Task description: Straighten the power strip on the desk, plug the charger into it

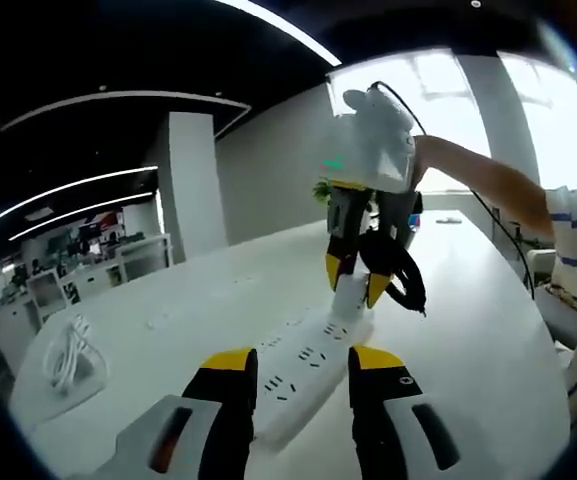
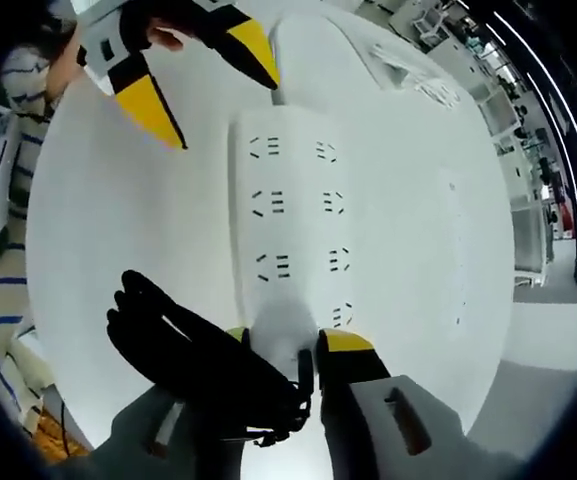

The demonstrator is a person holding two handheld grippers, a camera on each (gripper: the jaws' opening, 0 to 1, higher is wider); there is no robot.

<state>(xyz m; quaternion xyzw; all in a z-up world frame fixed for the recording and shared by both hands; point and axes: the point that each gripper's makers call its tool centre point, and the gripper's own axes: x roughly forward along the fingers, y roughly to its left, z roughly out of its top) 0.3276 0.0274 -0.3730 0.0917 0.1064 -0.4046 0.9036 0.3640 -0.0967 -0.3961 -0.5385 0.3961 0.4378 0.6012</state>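
The white power strip (image 1: 308, 372) lies flat on the white desk (image 1: 468, 340), a gripper at each end, probably so it can be swung straight without sliding. The right gripper (image 2: 283, 342) clamps the strip's near end between narrowed yellow tips, and a coiled black cable (image 2: 183, 360), perhaps the charger's, bunches beside its left jaw. The left gripper (image 1: 293, 362) stands wide at the opposite end, jaws either side of the strip; whether they touch it I cannot tell. The strip's long axis runs from one gripper to the other, socket face up. A coiled white cable (image 1: 66, 355) lies well apart from the strip.
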